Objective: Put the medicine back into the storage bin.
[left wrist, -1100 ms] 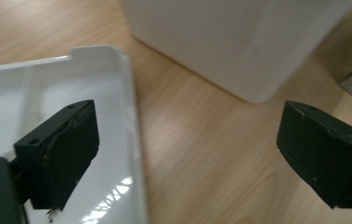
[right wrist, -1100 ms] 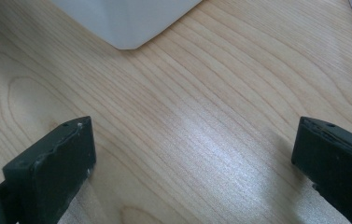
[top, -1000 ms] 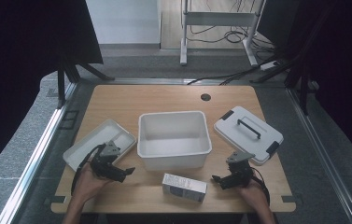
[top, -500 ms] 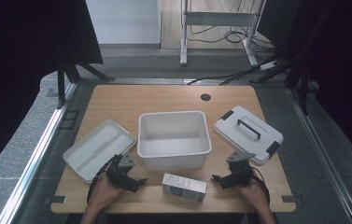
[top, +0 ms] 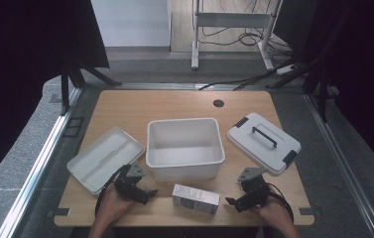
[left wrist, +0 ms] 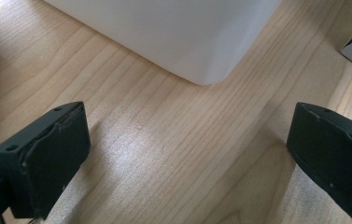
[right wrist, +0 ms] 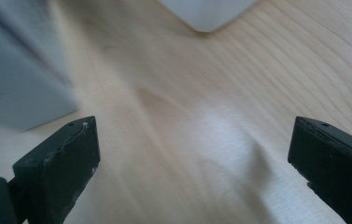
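Big white tub (top: 185,147) at tabletop (top: 174,104) middle. Small box (top: 196,198) by near edge, between both grippers. Left gripper (top: 147,192) and right gripper (top: 230,202) spread wide, holding nothing. Risk: one-sided push slides box off edge.

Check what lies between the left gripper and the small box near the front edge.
Bare tabletop: in the high view, nothing sits between the left gripper and the small box. The left gripper view shows bare wood between the open jaws.

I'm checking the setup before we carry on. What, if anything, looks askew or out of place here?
Nothing is spilled or damaged. The lid lies off the white bin, angled beside it, and the small box lies near the table's front edge.
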